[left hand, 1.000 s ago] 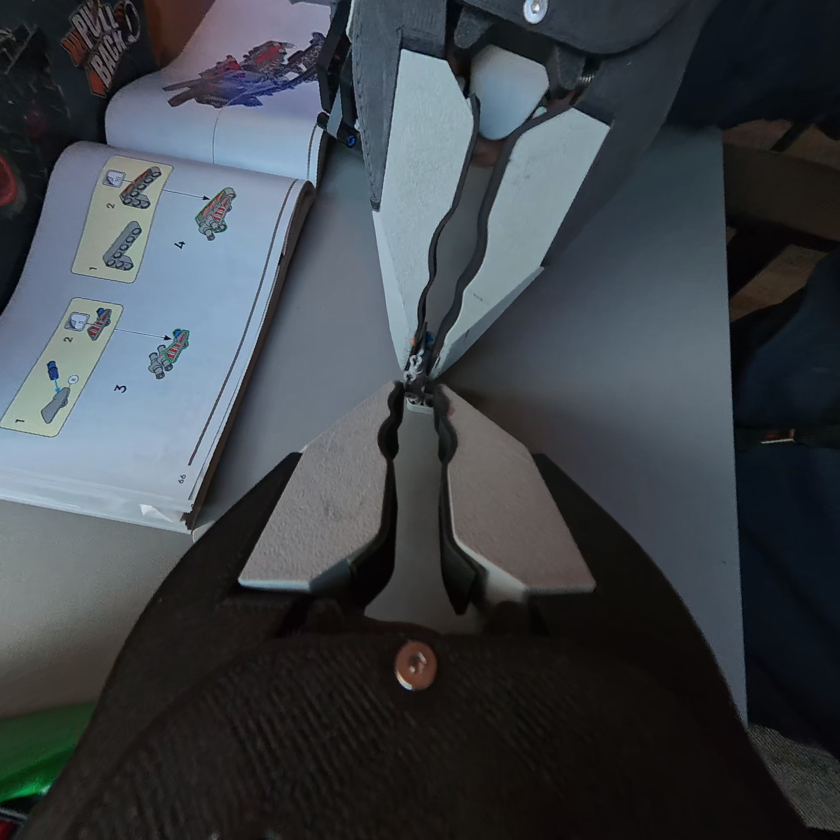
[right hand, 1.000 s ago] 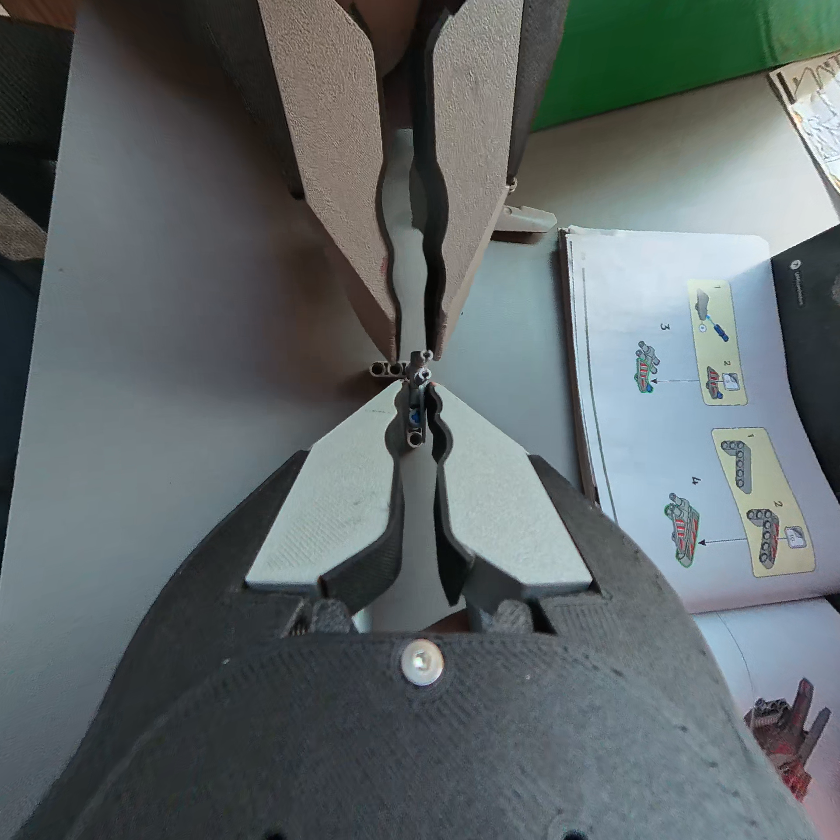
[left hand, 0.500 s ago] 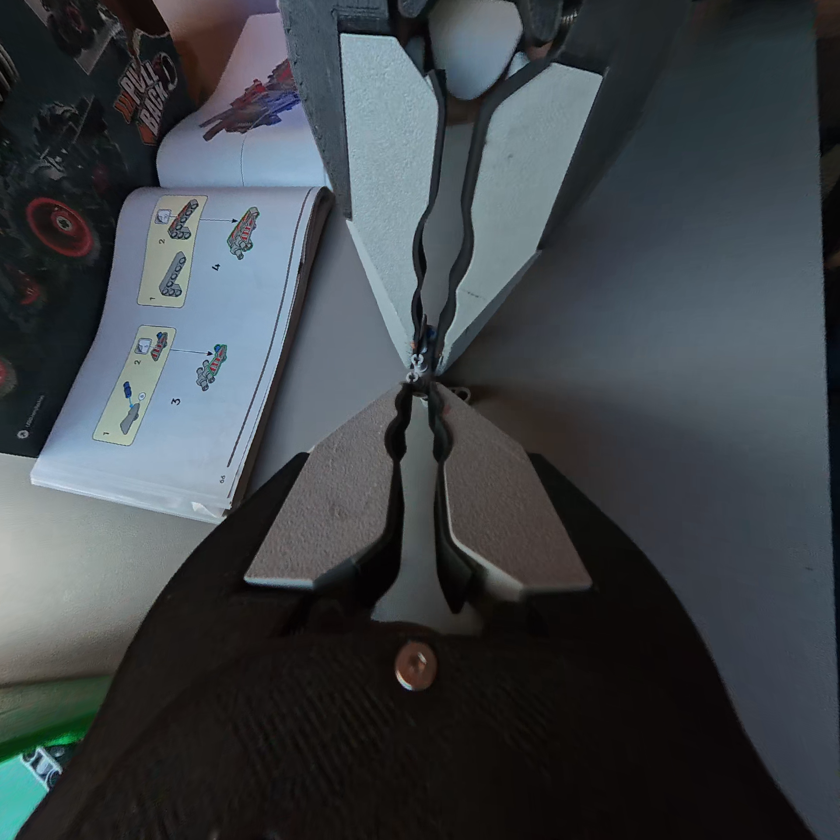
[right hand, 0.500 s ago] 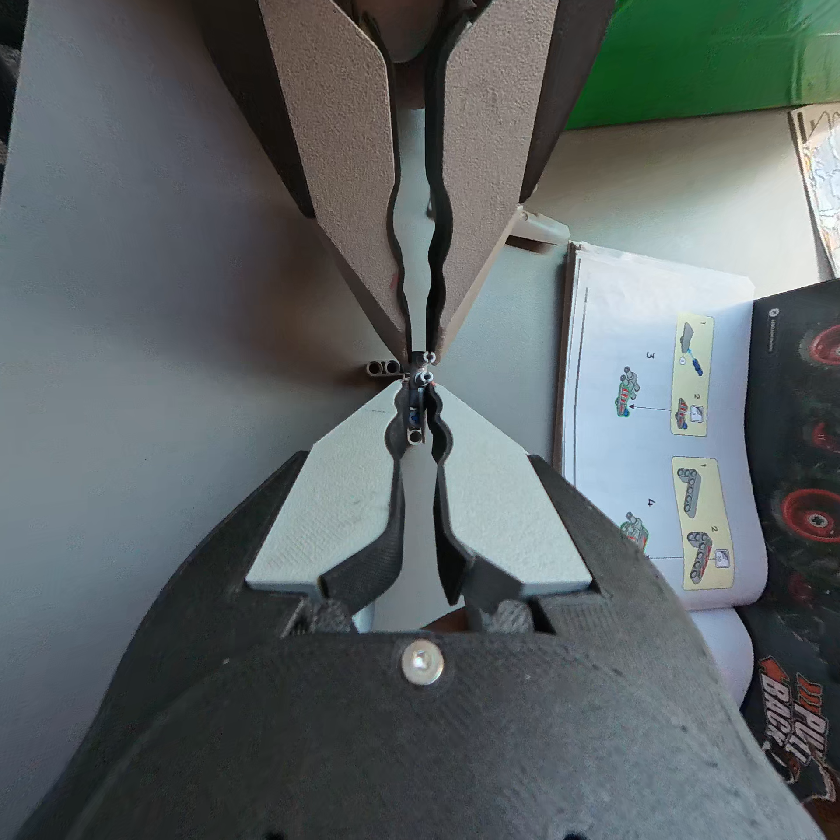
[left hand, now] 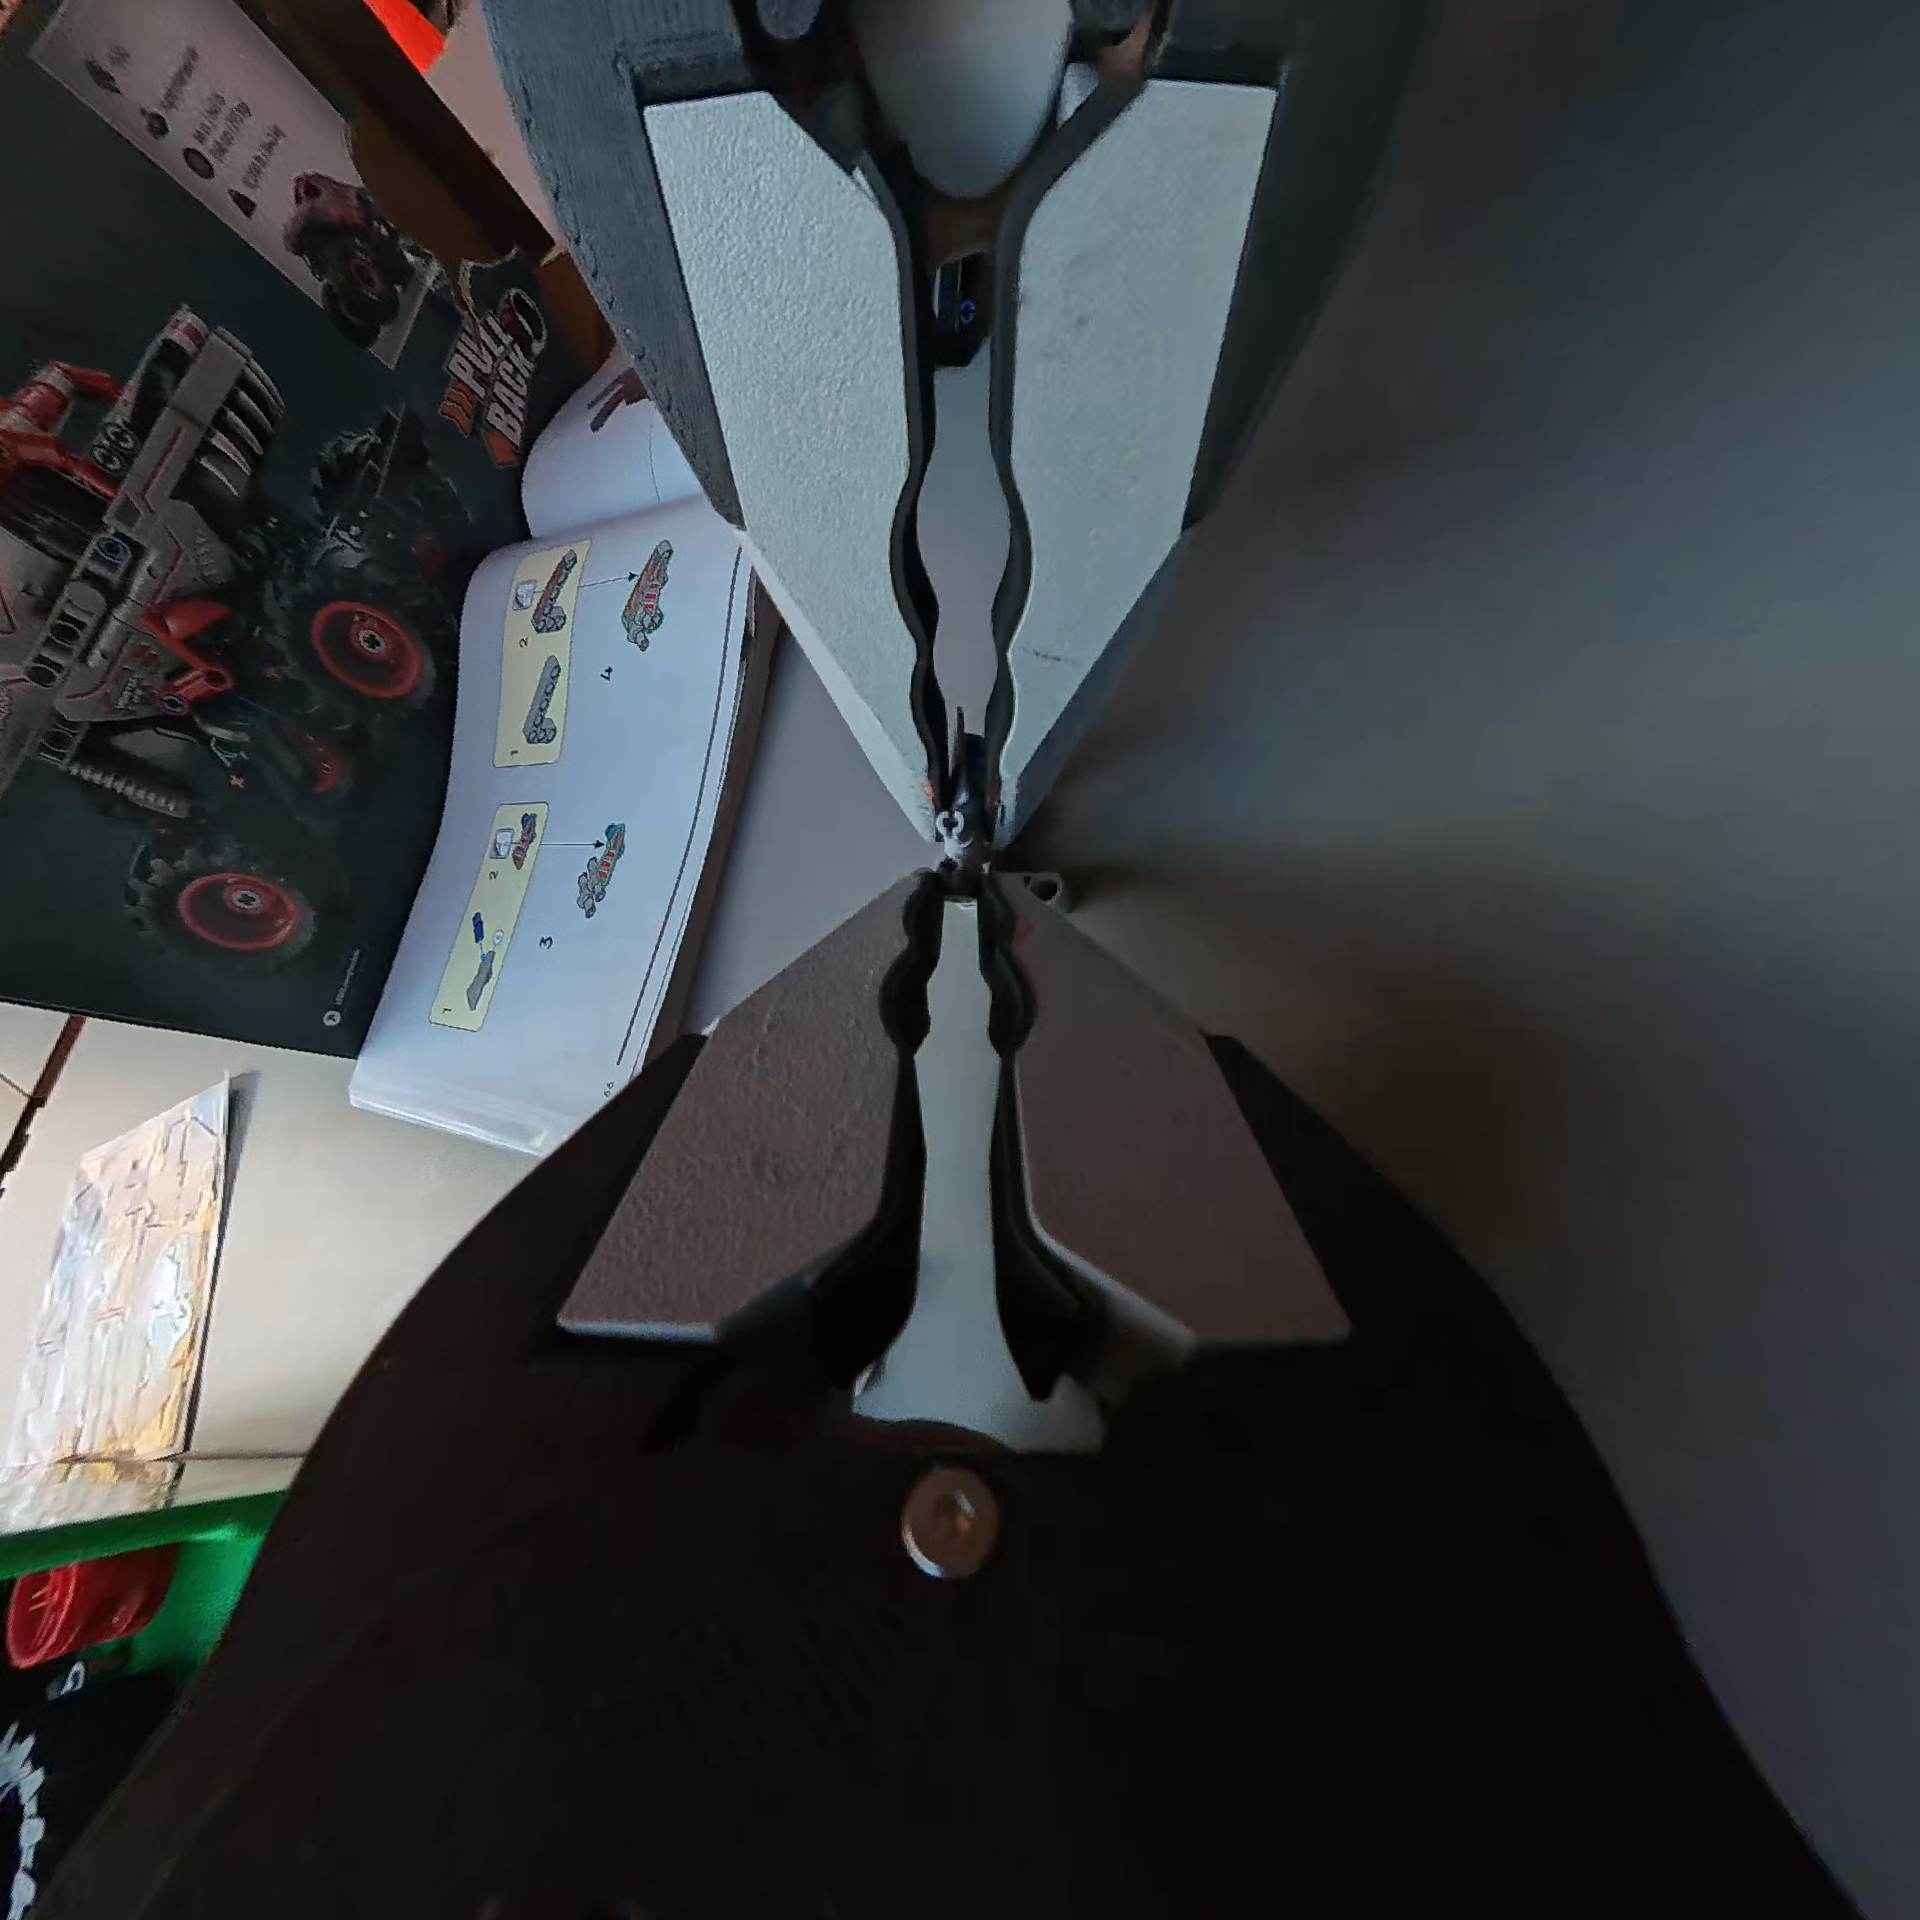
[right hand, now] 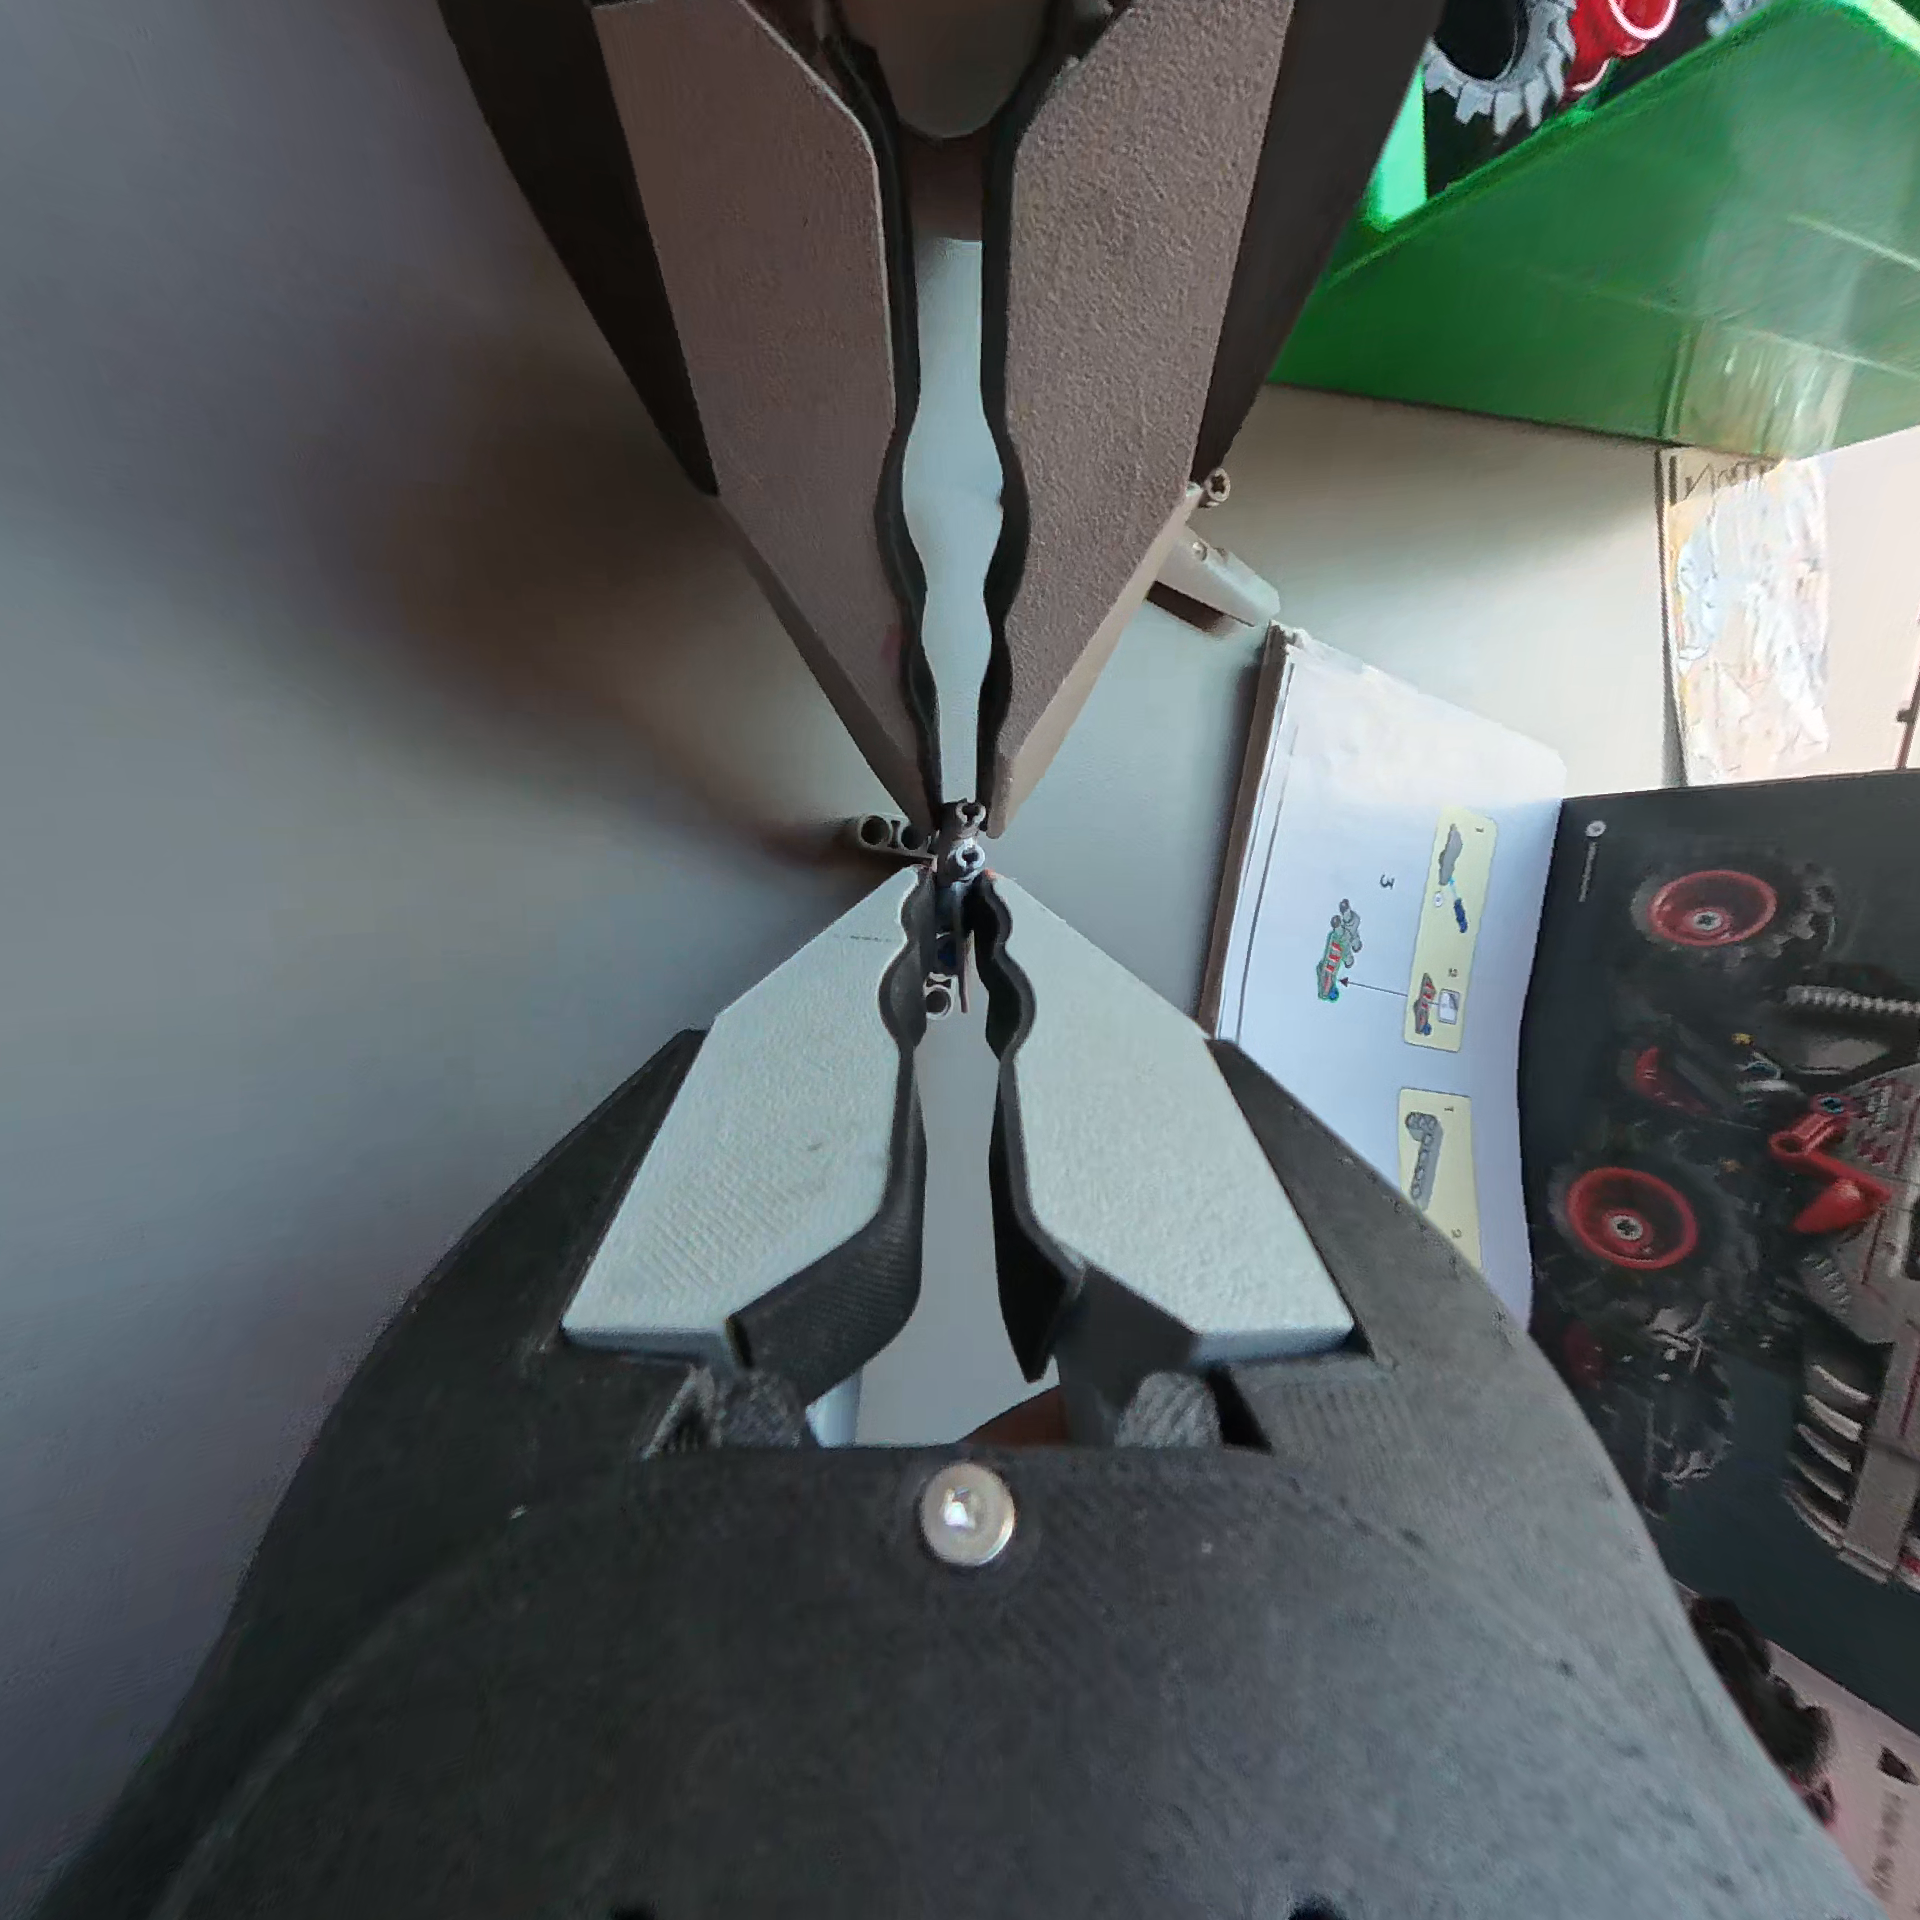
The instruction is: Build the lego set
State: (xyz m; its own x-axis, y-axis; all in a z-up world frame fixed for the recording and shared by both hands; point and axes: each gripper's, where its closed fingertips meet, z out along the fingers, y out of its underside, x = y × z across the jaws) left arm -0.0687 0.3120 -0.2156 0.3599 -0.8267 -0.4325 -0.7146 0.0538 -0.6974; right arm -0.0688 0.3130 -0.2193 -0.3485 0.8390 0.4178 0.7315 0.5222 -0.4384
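Note:
My two grippers meet tip to tip above the grey table [right hand: 312, 623]. My right gripper [right hand: 951, 894] is shut on a small grey lego beam with a blue pin [right hand: 943, 961]; it also shows from the top in the left wrist view [left hand: 964, 800]. My left gripper [left hand: 956, 894] is shut on a small dark lego piece [right hand: 966, 819] pressed against the beam's end. A white connector [left hand: 951, 829] shows at the joint. How the parts mate is hidden by the fingertips. A loose grey beam [right hand: 881, 831] lies on the table just beneath the tips.
An open instruction booklet [left hand: 582, 831] lies beside the grippers, with the dark set box [left hand: 208, 571] next to it. A sticker sheet [left hand: 125, 1278] and a green bin [right hand: 1662, 260] with red and black parts stand beyond. Bare table [left hand: 1558, 727] lies on the other side. Less than 4 cm separates the two grippers' tips.
Both grippers have risen away from the table together, still tip to tip. The booklet looks smaller, and the box, sticker sheet and green bin have come into view.

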